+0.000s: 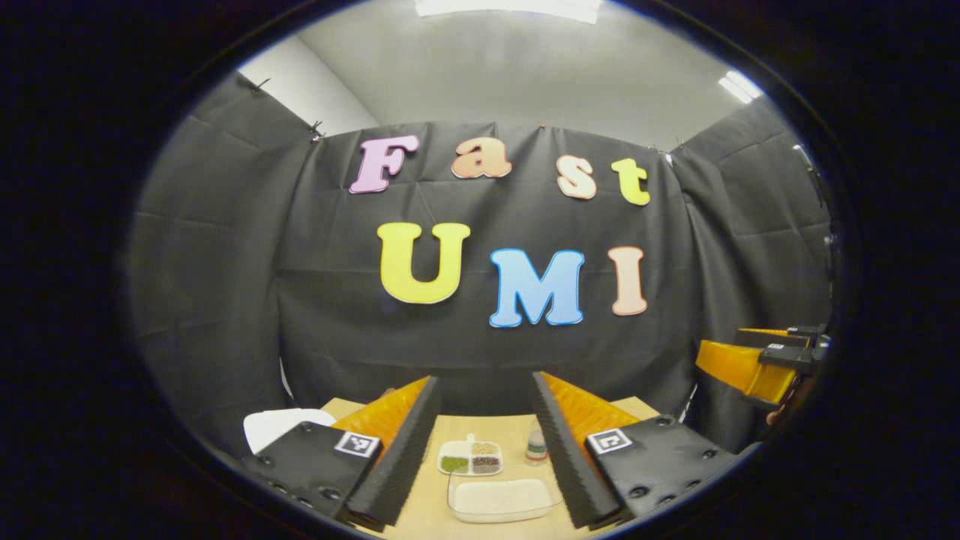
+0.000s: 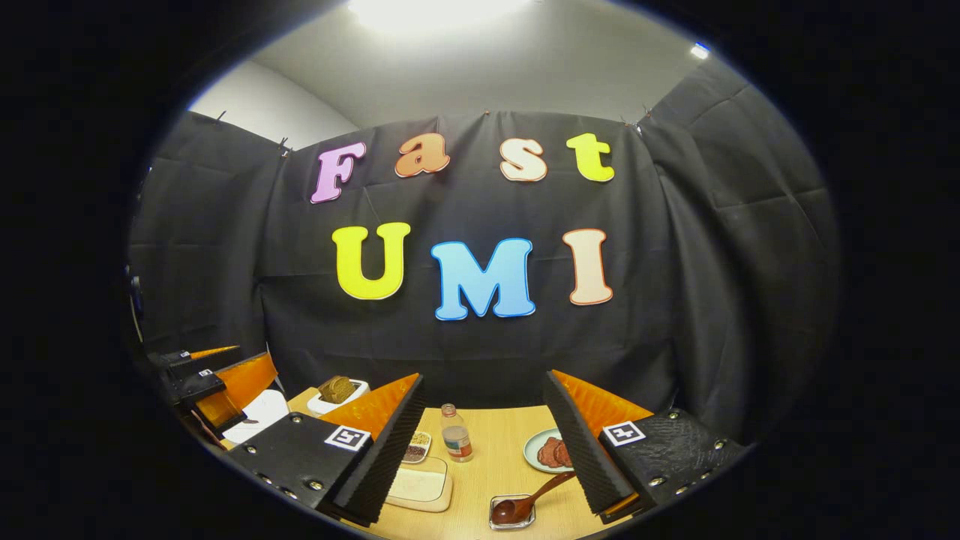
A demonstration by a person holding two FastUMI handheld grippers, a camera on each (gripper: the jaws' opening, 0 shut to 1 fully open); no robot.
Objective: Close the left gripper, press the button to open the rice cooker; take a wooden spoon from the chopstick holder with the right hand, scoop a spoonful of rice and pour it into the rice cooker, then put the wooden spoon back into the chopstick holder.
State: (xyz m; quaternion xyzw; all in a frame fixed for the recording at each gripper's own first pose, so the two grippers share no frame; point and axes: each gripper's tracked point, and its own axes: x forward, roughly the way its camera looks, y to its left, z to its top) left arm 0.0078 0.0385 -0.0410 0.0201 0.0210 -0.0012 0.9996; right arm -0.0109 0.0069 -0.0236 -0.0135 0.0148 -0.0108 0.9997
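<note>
Left gripper [image 1: 480, 442] and right gripper [image 2: 484, 435] both spread wide, empty, raised; rice tray [image 1: 500, 498] just ahead below, unobstructed for scooping.

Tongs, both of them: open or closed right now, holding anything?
Left tongs: open, holding nothing, above the table.
Right tongs: open, holding nothing.

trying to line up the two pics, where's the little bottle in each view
Left gripper view: the small bottle stands low, right of centre, by the divided dish, behind the clear rice tray.
Right gripper view: the small bottle stands low, just left of centre on the table, right of the divided dish.
Shared landmark: the divided dish, just left of the bottle both times.
</note>
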